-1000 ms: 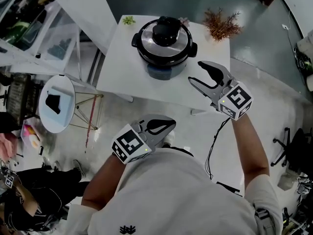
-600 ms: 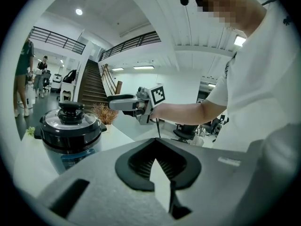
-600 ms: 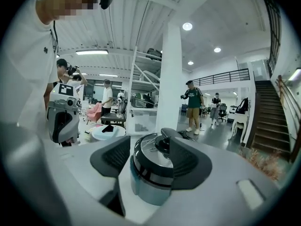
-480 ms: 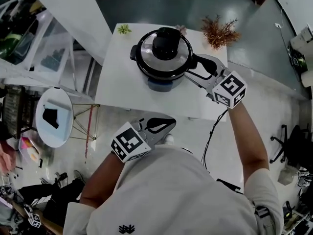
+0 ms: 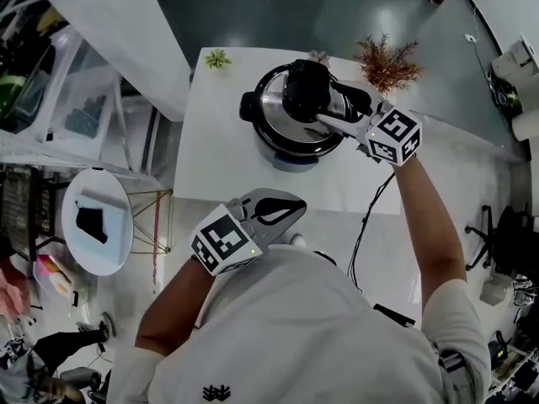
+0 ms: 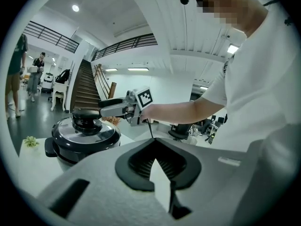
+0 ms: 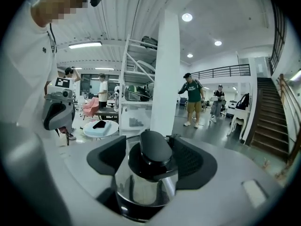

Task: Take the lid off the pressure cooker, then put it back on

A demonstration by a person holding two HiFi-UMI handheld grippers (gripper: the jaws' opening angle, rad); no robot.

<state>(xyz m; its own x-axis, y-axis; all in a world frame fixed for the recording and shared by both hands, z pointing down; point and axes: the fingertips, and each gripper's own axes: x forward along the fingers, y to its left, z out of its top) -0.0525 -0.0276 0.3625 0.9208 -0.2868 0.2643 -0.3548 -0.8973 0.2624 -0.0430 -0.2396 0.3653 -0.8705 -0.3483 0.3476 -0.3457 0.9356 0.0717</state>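
The pressure cooker (image 5: 282, 137) stands on the white table (image 5: 219, 141), its steel lid (image 5: 274, 108) on and topped by a black knob (image 5: 305, 91). My right gripper (image 5: 324, 101) reaches in from the right at knob height. Its jaws are opening and stand on either side of the knob (image 7: 153, 149), with small gaps showing at the pads. My left gripper (image 5: 296, 204) hangs low before the table's near edge, close to my body. It is shut with nothing in it and points toward the cooker (image 6: 82, 138).
A dried reddish plant (image 5: 387, 57) and a small green plant (image 5: 219, 57) sit at the table's far edge. A round side table (image 5: 97, 217) stands left. A cable (image 5: 370, 225) hangs off the near right. People stand in the hall (image 7: 193, 98).
My right gripper has moved left from beside the cooker to the lid's knob, and its jaws now bracket the knob. The left gripper has stayed shut near my body.
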